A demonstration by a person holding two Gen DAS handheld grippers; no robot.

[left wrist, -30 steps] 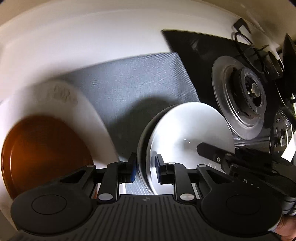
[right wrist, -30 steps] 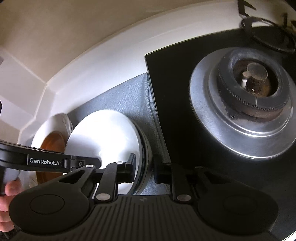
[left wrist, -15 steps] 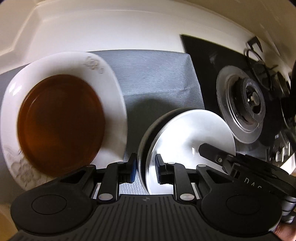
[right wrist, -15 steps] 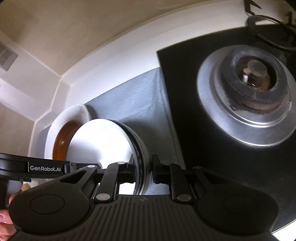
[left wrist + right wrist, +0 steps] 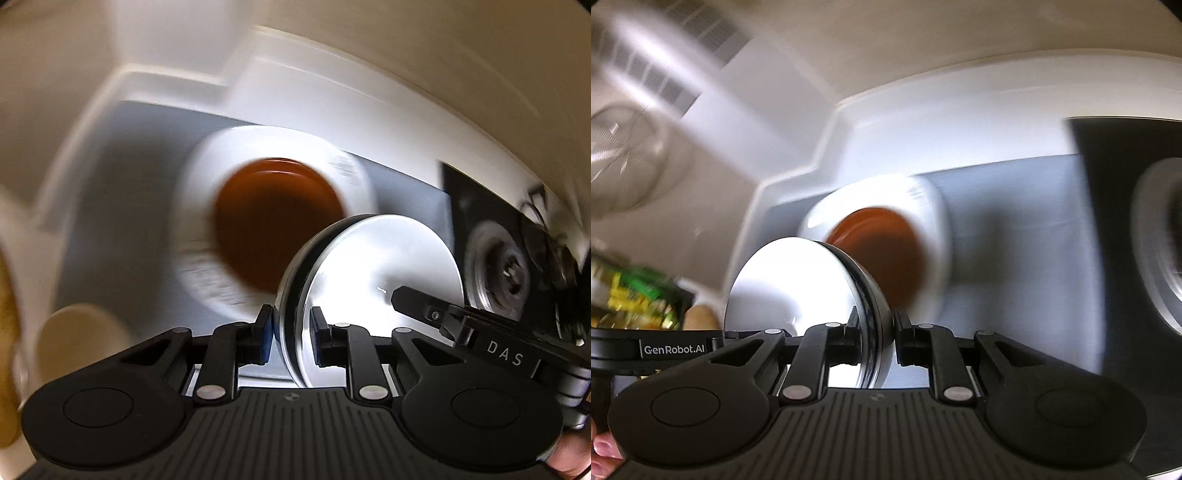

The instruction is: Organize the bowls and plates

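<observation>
Both tongs pinch opposite rims of one round white bowl with a dark outside (image 5: 376,266): left tongs (image 5: 291,332), right tongs (image 5: 874,334). The bowl hangs above the grey mat (image 5: 122,206), beside an amber plate (image 5: 273,225) resting on a white square plate (image 5: 207,177).

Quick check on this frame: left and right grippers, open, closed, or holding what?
Left gripper: closed on the rim of the white bowl.
Right gripper: closed on the same white bowl's opposite rim.

Both wrist views look steeply down, sharing the brown plate (image 5: 275,225).
</observation>
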